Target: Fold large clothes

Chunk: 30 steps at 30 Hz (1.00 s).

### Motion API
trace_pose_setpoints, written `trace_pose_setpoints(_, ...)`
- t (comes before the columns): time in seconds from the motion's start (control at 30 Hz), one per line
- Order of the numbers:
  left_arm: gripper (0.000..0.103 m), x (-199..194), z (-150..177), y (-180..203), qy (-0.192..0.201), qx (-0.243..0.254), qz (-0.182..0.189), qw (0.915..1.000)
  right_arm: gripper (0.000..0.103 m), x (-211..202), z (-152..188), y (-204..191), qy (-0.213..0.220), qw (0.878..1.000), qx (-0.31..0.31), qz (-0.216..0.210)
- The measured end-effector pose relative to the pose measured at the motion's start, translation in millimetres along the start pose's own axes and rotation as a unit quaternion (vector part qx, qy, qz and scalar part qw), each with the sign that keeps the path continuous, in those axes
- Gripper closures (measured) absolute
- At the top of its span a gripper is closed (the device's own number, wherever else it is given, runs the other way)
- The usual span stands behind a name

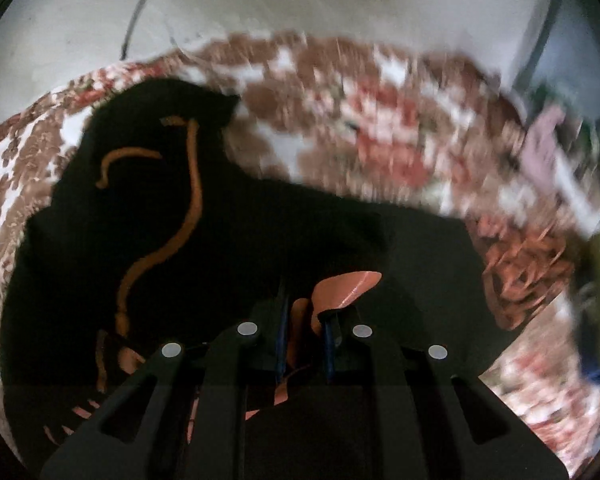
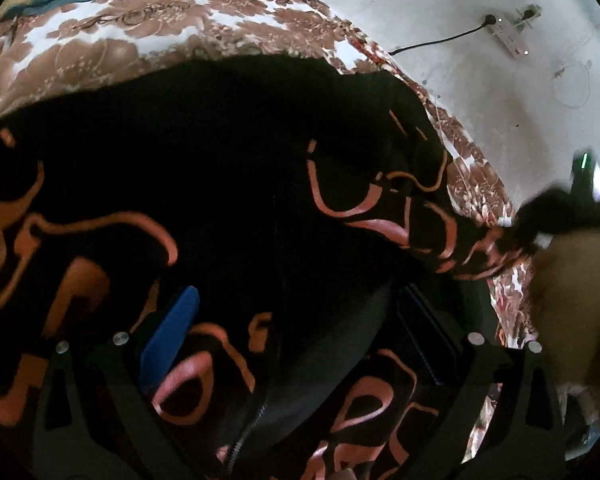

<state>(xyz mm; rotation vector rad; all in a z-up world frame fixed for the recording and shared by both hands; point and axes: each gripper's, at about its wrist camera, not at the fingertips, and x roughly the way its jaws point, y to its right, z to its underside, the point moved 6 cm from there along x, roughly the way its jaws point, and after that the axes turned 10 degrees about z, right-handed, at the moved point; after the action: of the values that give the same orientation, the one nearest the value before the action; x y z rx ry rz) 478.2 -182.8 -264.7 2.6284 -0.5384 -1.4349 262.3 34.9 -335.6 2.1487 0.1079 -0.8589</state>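
Black jacket (image 1: 228,240) clamped in left gripper (image 1: 304,320) jaws, right gripper (image 2: 296,328) jaws apart, zipper (image 2: 244,436) only in right view.

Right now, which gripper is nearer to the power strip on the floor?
Right. The right gripper, open over the black jacket, faces the power strip beyond the bed's edge. The left gripper pinches jacket cloth; no strip shows there.

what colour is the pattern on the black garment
Orange, swirly line markings on the black garment. Clearest in the right wrist view.
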Motion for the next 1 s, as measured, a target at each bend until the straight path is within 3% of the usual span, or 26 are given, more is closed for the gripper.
trace_pose_setpoints(0.1,0.089,28.5,24.4,7.8,-0.031,0.008,-0.038,0.9988,0.005,-3.3,7.1,-2.0,0.011,1.000,-0.001,-0.005)
trace_pose_setpoints(0.13,0.084,34.1,29.5,9.9,-0.036,0.011,-0.053,0.9979,0.005,-4.5,8.8,-1.6,0.016,1.000,-0.001,-0.007)
trace_pose_setpoints(0.2,0.062,39.4,34.0,16.0,-0.044,0.027,-0.078,0.9956,0.005,-5.5,10.8,-0.3,0.018,1.000,0.004,-0.011)
trace_pose_setpoints(0.23,0.023,40.0,36.5,22.2,-0.049,0.031,-0.072,0.9957,0.005,-5.6,11.5,1.1,0.017,1.000,0.009,-0.014)
trace_pose_setpoints(0.27,0.006,40.7,38.2,28.2,-0.052,0.030,-0.070,0.9957,0.005,-5.4,11.8,2.0,0.015,1.000,0.014,-0.018)
trace_pose_setpoints(0.4,0.005,25.2,47.8,48.4,-0.071,0.012,-0.072,0.9948,0.005,-7.6,7.9,0.3,0.020,1.000,0.004,-0.019)
trace_pose_setpoints(0.53,0.005,-21.1,42.3,69.1,-0.066,-0.037,-0.020,0.9969,0.005,-19.2,-4.7,11.5,0.047,0.999,-0.002,-0.014)
trace_pose_setpoints(0.6,0.005,-67.9,16.7,73.1,-0.040,-0.036,0.021,0.9983,0.005,-19.8,-9.7,19.8,0.052,0.999,-0.007,-0.012)
trace_pose_setpoints(0.73,0.005,-143.9,-47.4,42.8,0.008,-0.017,0.062,0.9979,0.005,-4.1,-2.5,46.7,0.036,0.999,0.009,-0.010)
trace_pose_setpoints(0.8,0.005,-175.2,-81.3,7.2,0.011,0.007,0.077,0.9969,0.005,8.6,8.0,65.9,0.017,0.997,0.048,-0.054)
trace_pose_setpoints(0.9,0.005,-172.7,-91.9,-36.3,-0.029,0.098,0.046,0.9938,0.005,30.5,23.7,105.1,-0.018,0.989,0.121,-0.088)
trace_pose_setpoints(0.93,0.005,-162.1,-84.7,-64.7,-0.052,0.134,0.004,0.9896,0.005,39.7,29.0,120.8,-0.031,0.984,0.149,-0.096)
trace_pose_setpoints(1.0,0.005,-147.3,-68.9,-108.2,-0.078,0.154,-0.045,0.9840,0.005,66.2,42.5,158.3,-0.073,0.968,0.214,-0.107)
